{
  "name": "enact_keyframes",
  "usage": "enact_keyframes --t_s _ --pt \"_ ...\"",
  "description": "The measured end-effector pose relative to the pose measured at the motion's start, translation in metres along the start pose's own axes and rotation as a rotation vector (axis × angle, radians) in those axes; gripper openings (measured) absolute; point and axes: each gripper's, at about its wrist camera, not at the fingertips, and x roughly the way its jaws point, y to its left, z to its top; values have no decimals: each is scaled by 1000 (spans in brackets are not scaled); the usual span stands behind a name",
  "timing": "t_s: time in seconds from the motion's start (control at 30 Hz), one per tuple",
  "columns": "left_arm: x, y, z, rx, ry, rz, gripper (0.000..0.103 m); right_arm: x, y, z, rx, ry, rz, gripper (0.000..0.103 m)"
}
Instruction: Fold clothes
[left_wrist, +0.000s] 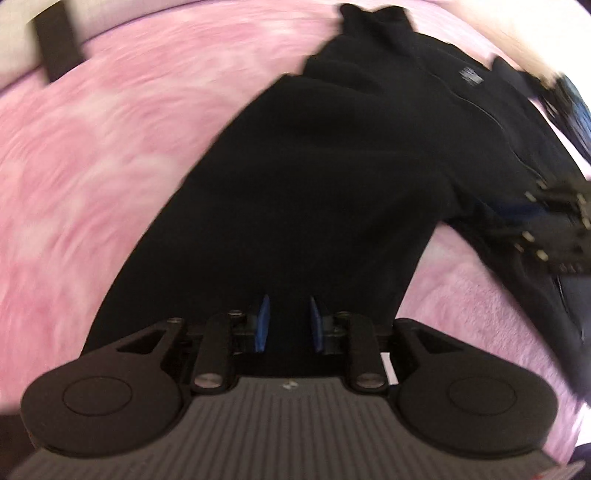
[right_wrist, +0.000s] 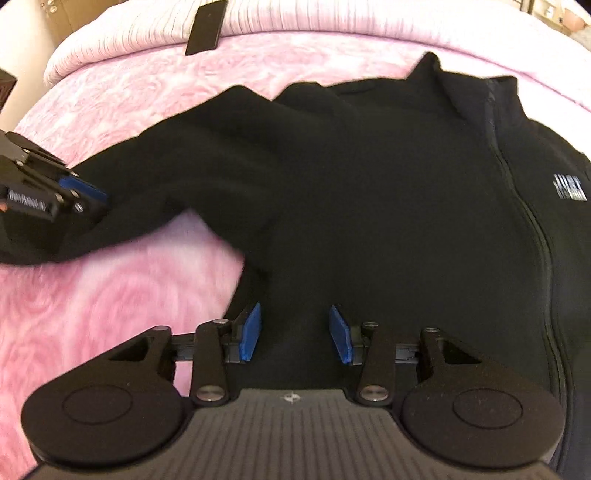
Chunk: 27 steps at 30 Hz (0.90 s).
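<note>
A black zip-up jacket (right_wrist: 369, 192) lies spread on a pink fuzzy blanket (right_wrist: 110, 295) on the bed, directly under and ahead of both grippers. The left gripper (left_wrist: 287, 319) hovers over the jacket's sleeve (left_wrist: 295, 203) with its blue pads a small gap apart and nothing pinched between them. The right gripper (right_wrist: 295, 332), jaws wider apart and empty, sits over the jacket's body, with the zipper (right_wrist: 532, 221) to its right.
</note>
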Motion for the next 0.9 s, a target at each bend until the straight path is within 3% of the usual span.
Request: enact_keyframes --t_s 0.13,0.37,0.43,0.7,0.9 --pt "-16 11 -34 -19 49 86 20 -18 1 -28 -2 29 3 50" --pt "-43 20 -79 -149 91 181 20 -44 9 -63 -31 71 36 51" --pt "-50 12 -82 -162 90 205 19 -53 11 -71 -42 95 48 57" --pt "-90 -30 -102 -239 43 243 28 -78 -7 -72 70 155 73 58" --pt "-123 -66 -134 -291 54 274 34 -96 -5 -66 44 167 112 66"
